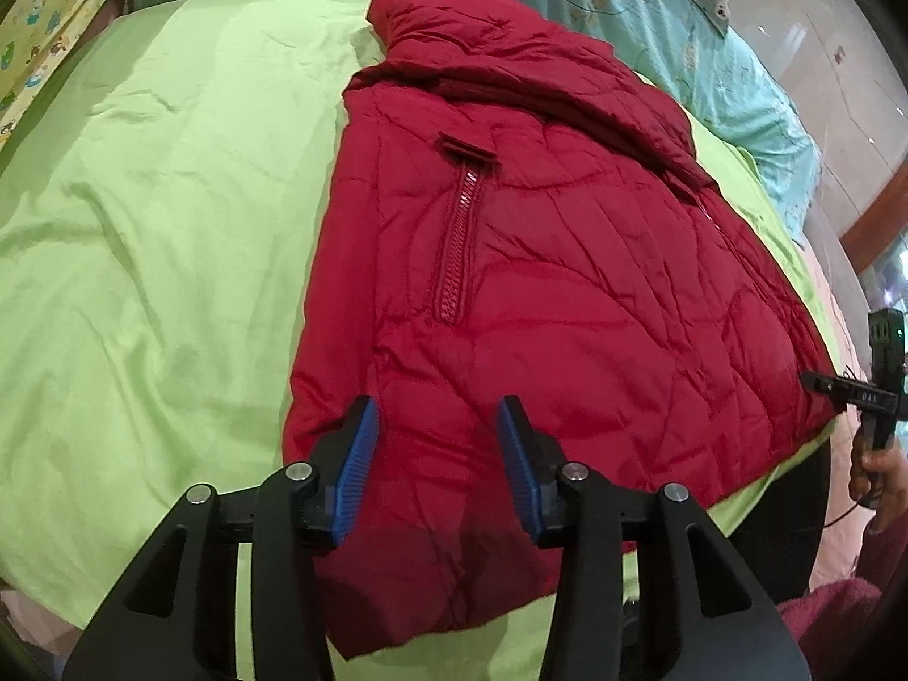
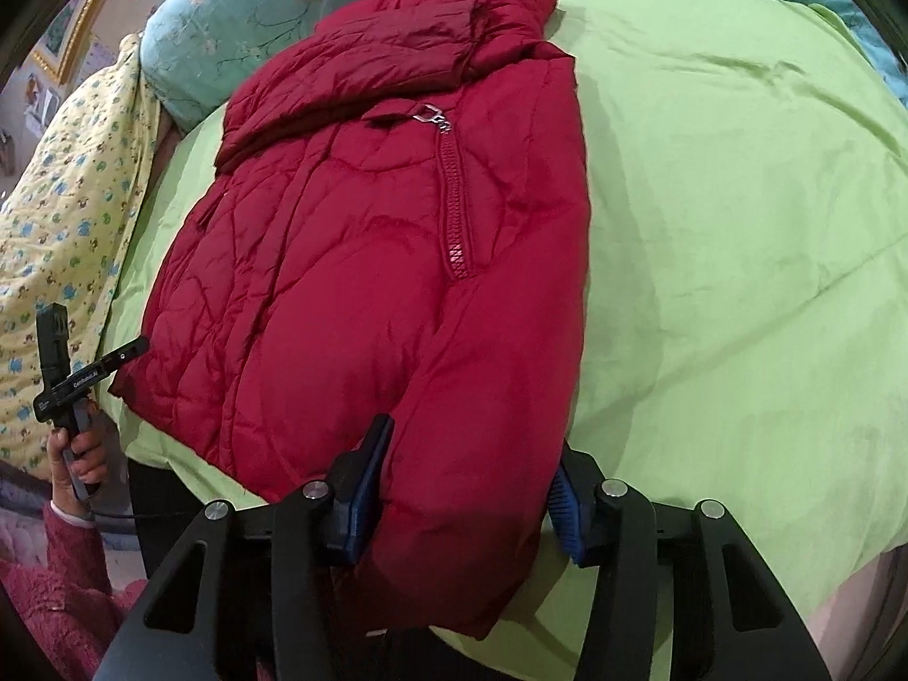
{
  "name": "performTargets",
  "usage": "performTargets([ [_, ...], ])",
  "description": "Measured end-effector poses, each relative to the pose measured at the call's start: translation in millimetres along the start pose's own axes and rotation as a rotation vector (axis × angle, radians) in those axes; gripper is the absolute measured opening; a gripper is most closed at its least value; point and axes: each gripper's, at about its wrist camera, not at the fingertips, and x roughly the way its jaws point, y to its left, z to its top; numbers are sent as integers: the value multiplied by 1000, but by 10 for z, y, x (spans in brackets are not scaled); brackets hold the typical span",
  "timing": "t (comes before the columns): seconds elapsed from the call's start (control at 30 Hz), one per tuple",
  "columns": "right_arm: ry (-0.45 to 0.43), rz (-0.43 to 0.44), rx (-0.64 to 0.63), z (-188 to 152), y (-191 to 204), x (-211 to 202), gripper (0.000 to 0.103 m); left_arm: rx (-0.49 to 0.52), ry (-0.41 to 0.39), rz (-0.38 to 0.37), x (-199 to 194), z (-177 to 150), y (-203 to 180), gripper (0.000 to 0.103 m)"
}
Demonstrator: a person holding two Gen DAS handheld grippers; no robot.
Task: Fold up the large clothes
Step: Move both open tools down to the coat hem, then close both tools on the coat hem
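A red quilted puffer jacket (image 1: 539,284) lies folded lengthwise on a lime-green sheet, collar at the far end, pocket zip up. It also shows in the right wrist view (image 2: 352,295). My left gripper (image 1: 437,454) is open, its blue pads over the jacket's near hem at one corner. My right gripper (image 2: 471,476) is open, its pads on either side of the hem's other corner, with red fabric bulging between them. The right gripper shows at the edge of the left wrist view (image 1: 851,391), and the left gripper at the edge of the right wrist view (image 2: 113,363).
The lime-green sheet (image 1: 159,238) covers the bed. A teal floral quilt (image 1: 652,17) lies behind the jacket. A yellow patterned blanket (image 2: 62,210) lies along one side. The bed's near edge runs just below the hem.
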Motion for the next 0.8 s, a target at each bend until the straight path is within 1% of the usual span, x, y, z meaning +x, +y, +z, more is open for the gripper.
performTargets([
  [0.07, -1, 7, 4, -6, 2, -17, 53, -1, -6, 31, -58, -8, 23, 42],
  [0.2, -10, 0, -6, -21, 37, -25, 53, -24, -52, 74, -242, 9, 185, 43],
  [0.27, -10, -2, -7, -16, 47, -16, 53, -40, -43, 87, -240, 12, 275, 49],
  [0.33, -8, -4, -12, -11, 55, -14, 53, -45, -3, 68, -160, -3, 320, 49],
  [0.37, -9, -4, -12, -15, 59, -11, 53, -40, 23, 42, -98, -22, 317, 49],
  [0.5, -11, -6, -15, -23, 58, -13, 53, -19, 70, -15, 28, -81, 219, 50],
  [0.6, -11, -6, -18, -27, 61, -16, 53, -21, 86, -54, 60, -114, 172, 50],
  [0.8, -10, 18, -7, -15, 22, 52, 55, -17, 85, -83, 57, -131, 155, 50],
])
